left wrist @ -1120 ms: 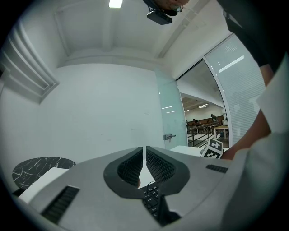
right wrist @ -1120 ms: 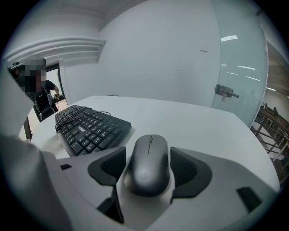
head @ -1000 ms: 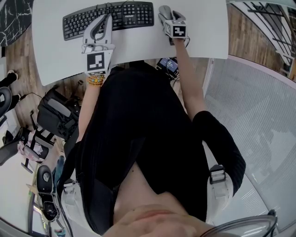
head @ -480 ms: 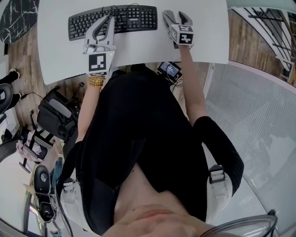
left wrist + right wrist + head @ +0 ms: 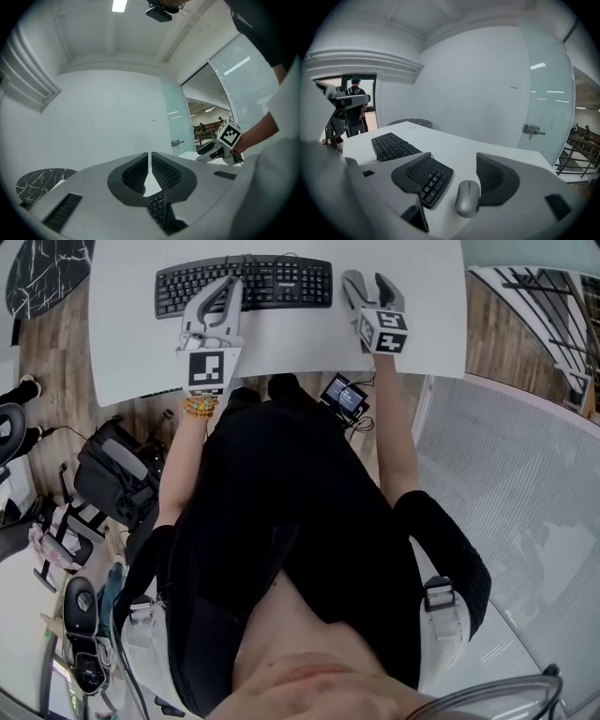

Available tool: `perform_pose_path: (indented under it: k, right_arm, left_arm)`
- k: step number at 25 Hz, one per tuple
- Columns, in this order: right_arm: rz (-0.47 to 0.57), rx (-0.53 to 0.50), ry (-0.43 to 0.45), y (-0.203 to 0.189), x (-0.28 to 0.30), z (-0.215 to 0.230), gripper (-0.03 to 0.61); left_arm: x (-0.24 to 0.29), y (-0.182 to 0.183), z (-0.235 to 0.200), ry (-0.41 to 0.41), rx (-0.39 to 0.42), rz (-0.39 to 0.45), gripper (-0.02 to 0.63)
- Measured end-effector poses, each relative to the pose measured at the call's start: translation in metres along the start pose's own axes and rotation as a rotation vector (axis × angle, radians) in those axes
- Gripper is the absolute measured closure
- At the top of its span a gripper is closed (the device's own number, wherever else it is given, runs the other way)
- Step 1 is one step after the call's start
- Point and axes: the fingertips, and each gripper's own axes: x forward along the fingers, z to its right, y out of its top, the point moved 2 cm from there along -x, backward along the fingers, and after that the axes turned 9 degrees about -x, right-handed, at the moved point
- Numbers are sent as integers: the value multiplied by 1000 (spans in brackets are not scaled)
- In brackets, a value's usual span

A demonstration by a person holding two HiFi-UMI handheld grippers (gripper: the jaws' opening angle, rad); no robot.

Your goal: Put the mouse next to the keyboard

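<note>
Your right tool (image 5: 454,158) has just let go: a second ago its jaws were drawn in around the mouse (image 5: 467,197) at the right end of the keyboard (image 5: 244,282), and now they stand wide apart with nothing clamped. The tool also looks to have eased back toward you a little. In the right gripper view the mouse lies flat on the desk (image 5: 281,338) in the gap between the two jaws. It is just beside the keyboard's number-pad end, apart from the left jaw and close against the right one; whether it touches that jaw I cannot tell. In the head view the tool mostly covers the mouse, so judge its position from the right gripper view. Your left tool (image 5: 149,158) has not changed: its jaws are closed with only a thin slit between them, empty, held over the near edge of the keyboard. I take this to mean the placement itself is done, with the mouse down next to the keyboard as asked. What is left for you is to pull the right tool straight back, keeping the right jaw from dragging the mouse out of place.
</note>
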Motion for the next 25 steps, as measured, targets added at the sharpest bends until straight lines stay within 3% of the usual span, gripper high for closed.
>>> perform_pose_path:
  k: [5, 9, 14, 25]
  right_arm:
    - [-1, -16, -5, 3, -10, -14, 301]
    - [52, -19, -20, 18, -20, -19, 301]
    - [140, -41, -35, 16, -52, -11, 301]
    - [235, -52, -4, 49, -86, -6, 301]
  left_arm:
    - [-10, -3, -2, -34, 20, -17, 581]
    - [-17, 5, -7, -14, 43, 4, 581]
    - [-24, 9, 29, 12, 76, 20, 581]
    - [-7, 15, 51, 13, 69, 9, 581]
